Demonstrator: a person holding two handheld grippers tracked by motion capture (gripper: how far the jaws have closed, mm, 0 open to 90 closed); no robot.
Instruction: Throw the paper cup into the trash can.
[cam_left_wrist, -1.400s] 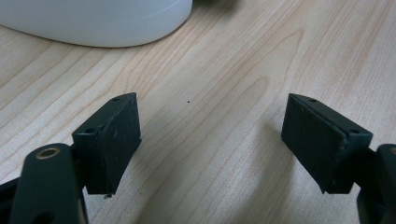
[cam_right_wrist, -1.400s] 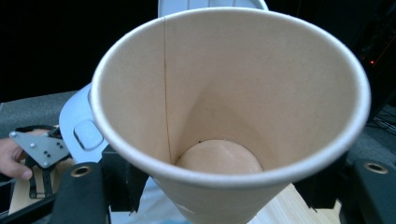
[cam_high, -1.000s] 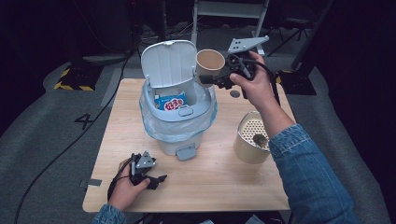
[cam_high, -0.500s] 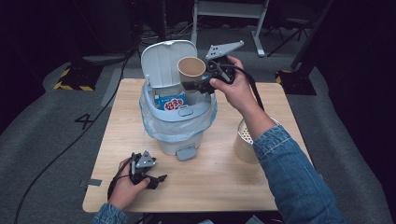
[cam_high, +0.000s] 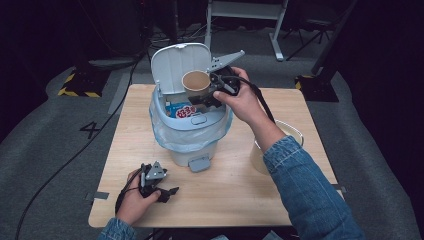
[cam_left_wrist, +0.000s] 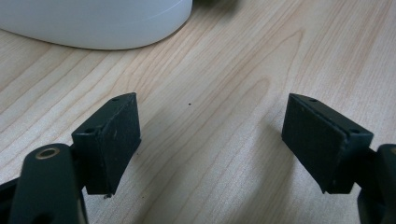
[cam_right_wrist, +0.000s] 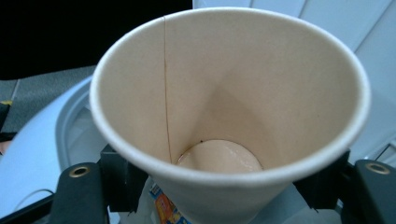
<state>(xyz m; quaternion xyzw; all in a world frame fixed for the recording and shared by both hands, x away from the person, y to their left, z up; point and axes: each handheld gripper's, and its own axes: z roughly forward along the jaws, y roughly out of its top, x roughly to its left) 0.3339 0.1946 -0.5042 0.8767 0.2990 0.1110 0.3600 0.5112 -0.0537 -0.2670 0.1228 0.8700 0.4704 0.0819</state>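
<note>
Moved: right claw clamping empty paper cup over bin | left claw open

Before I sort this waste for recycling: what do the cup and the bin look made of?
Cup: paper, matt tan, going by the glued side seam and rolled rim. Bin: likely plastic, smooth pale grey moulded lid with a slight sheen; its liner looks like thin translucent film.

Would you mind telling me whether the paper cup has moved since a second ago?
Yes. The paper cup, held in the right gripper, has moved left, from beside the bin's open lid to in front of it.
</note>
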